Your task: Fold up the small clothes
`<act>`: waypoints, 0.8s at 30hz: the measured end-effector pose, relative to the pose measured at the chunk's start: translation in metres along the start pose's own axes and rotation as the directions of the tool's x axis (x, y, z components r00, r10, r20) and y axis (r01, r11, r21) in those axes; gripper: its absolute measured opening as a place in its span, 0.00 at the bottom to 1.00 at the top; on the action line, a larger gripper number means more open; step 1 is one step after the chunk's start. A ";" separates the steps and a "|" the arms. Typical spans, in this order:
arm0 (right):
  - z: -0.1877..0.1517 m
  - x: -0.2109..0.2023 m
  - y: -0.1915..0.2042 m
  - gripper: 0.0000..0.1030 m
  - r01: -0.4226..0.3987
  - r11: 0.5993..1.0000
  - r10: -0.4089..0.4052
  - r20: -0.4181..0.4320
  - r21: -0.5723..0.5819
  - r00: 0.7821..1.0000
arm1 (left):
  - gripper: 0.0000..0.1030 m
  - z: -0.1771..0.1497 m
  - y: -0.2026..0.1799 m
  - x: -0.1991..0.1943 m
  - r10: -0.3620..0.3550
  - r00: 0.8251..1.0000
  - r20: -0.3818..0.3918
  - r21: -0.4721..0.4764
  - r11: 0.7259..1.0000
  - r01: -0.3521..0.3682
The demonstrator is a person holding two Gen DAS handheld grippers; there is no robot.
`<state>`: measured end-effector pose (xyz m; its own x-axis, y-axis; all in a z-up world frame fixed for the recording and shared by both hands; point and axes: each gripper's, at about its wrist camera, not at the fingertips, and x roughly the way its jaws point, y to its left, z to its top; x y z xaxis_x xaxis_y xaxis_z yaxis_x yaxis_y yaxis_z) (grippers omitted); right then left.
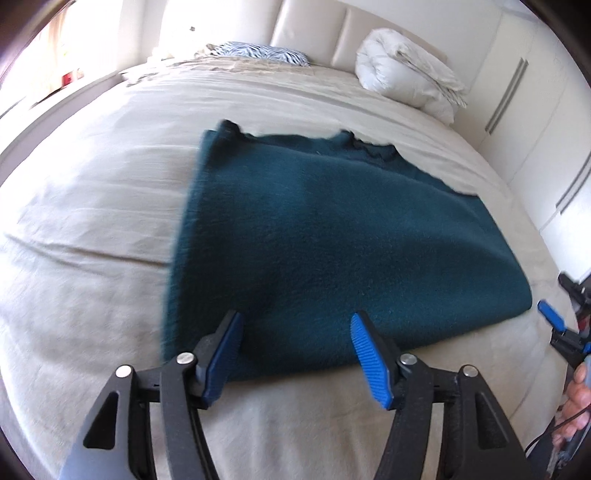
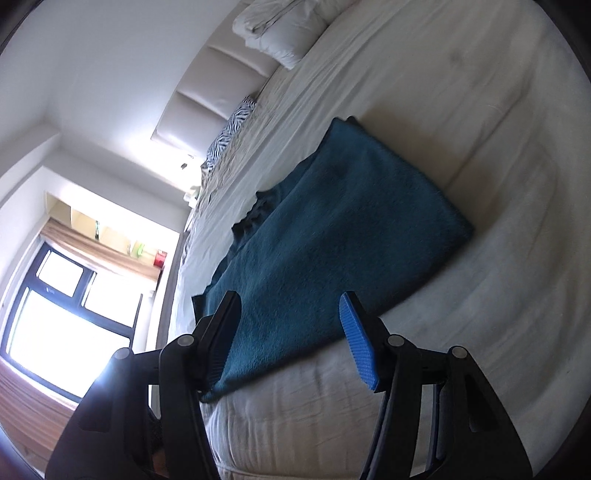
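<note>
A dark teal fleece garment (image 1: 314,236) lies folded flat on the beige bed (image 1: 92,229); it also shows in the right wrist view (image 2: 332,236). My left gripper (image 1: 295,332) is open and empty, its blue pads spread above the garment's near edge. My right gripper (image 2: 290,317) is open and empty, held over the garment's near corner; it also shows at the right edge of the left wrist view (image 1: 554,317). The garment's far edge is ragged, with dark trim showing.
A rolled white duvet (image 1: 406,74) and a zebra-print pillow (image 1: 266,53) lie by the padded headboard (image 1: 314,26). White wardrobe doors (image 1: 535,129) stand to the right. A bright window (image 2: 55,314) is beyond the bed's far side.
</note>
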<state>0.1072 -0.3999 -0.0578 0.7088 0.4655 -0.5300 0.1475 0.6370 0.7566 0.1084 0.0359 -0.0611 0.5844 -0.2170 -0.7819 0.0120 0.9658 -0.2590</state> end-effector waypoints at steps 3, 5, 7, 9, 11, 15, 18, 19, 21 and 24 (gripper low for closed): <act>-0.007 0.002 0.010 0.54 0.004 0.999 -0.005 -0.024 -0.038 1.000 | 0.68 0.001 0.020 -0.016 -0.013 0.999 0.042 -0.068 0.998 0.016; -0.010 0.007 0.016 0.54 0.000 0.998 -0.002 -0.040 -0.058 0.999 | 0.73 0.004 0.039 -0.025 -0.020 0.998 0.064 -0.124 0.992 0.028; -0.012 0.018 0.023 0.54 -0.008 0.997 0.004 -0.062 -0.071 0.998 | 0.73 0.008 0.055 -0.025 -0.022 0.998 0.055 -0.168 0.985 0.031; -0.015 0.020 0.028 0.54 -0.014 0.996 0.008 -0.078 -0.084 0.997 | 0.73 0.011 0.073 -0.021 -0.047 0.998 0.039 -0.221 0.974 0.054; -0.019 0.025 0.036 0.54 -0.028 0.994 0.017 -0.103 -0.102 0.994 | 0.73 0.014 0.082 -0.016 -0.080 0.996 0.029 -0.248 0.965 0.085; -0.027 0.037 0.056 0.54 -0.048 0.988 0.024 -0.163 -0.149 0.986 | 0.72 0.019 0.096 -0.001 -0.156 0.988 0.003 -0.291 0.945 0.150; -0.032 0.050 0.073 0.54 -0.072 0.980 0.034 -0.197 -0.188 0.980 | 0.71 0.024 0.100 0.005 -0.204 0.979 -0.004 -0.324 0.927 0.192; -0.033 0.054 0.079 0.54 -0.079 0.977 0.038 -0.205 -0.197 0.978 | 0.71 0.026 0.101 0.008 -0.221 0.975 -0.014 -0.329 0.922 0.204; -0.036 0.061 0.089 0.54 -0.095 0.973 0.047 -0.222 -0.211 0.974 | 0.71 0.031 0.100 0.016 -0.256 0.966 -0.035 -0.334 0.914 0.230; -0.037 0.072 0.100 0.54 -0.111 0.970 0.057 -0.244 -0.217 0.968 | 0.71 0.033 0.101 0.022 -0.280 0.959 -0.052 -0.339 0.908 0.247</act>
<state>0.1475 -0.2797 -0.0344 0.5263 0.6366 -0.5637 -0.0856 0.6993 0.7097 0.1492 0.1336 -0.0862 0.5145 -0.4860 -0.7064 -0.1199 0.7750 -0.6205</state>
